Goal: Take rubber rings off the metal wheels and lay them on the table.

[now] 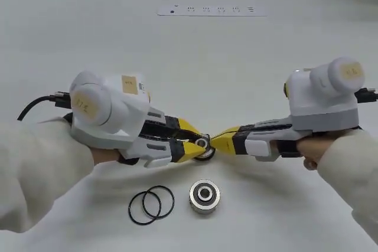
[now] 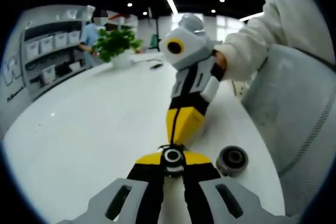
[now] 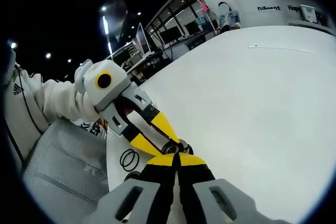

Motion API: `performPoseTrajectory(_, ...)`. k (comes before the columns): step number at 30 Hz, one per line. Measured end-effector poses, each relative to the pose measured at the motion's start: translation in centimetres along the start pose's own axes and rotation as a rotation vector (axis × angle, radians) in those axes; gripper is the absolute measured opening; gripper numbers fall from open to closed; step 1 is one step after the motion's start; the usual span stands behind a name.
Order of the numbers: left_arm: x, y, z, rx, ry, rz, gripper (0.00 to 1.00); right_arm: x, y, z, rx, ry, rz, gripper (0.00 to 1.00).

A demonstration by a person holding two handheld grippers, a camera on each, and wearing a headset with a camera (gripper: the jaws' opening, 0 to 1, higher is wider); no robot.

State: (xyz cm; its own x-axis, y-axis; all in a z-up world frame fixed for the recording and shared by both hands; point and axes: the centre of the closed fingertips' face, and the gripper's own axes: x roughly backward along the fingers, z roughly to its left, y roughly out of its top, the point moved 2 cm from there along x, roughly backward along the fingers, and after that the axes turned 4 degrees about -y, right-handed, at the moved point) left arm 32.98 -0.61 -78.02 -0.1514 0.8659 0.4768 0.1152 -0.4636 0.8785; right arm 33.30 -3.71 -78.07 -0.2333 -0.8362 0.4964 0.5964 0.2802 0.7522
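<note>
Left gripper point(image 1: 198, 144) clamped on a wheel point(image 1: 204, 144), gripped between my yellow tips. Right gripper point(image 1: 217, 141): jaws pressed together, tips against that wheel's rim; can't tell whether they pinch anything. On the worktop point(image 1: 236, 63), just nearer me than both grippers: second wheel point(image 1: 205, 196), two loose rings point(image 1: 151, 204) overlapping beside it.

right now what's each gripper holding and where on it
The left gripper clamps a metal wheel across its rim. The right gripper's shut tips meet that rim; whether they pinch the rubber ring cannot be told.
</note>
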Motion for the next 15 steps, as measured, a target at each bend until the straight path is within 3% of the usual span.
performPoseTrajectory(9, 0.01, -0.03, 0.03, 0.002, 0.006, 0.002, 0.14, -0.17, 0.04, 0.33, 0.038, 0.000, 0.006, 0.00)
performPoseTrajectory(11, 0.01, -0.01, 0.02, 0.017, 0.010, -0.001, 0.14, -0.22, 0.45, 0.90, 0.072, 0.011, -0.014, 0.00)
performPoseTrajectory(13, 0.00, 0.01, 0.01, 0.019, 0.015, -0.002, 0.14, -0.43, 0.40, 0.70, 0.115, -0.014, 0.007, 0.00)
performPoseTrajectory(15, -0.02, 0.05, -0.01, 0.017, 0.019, 0.002, 0.14, -0.69, 0.33, 0.60, 0.100, -0.013, 0.009, 0.00)
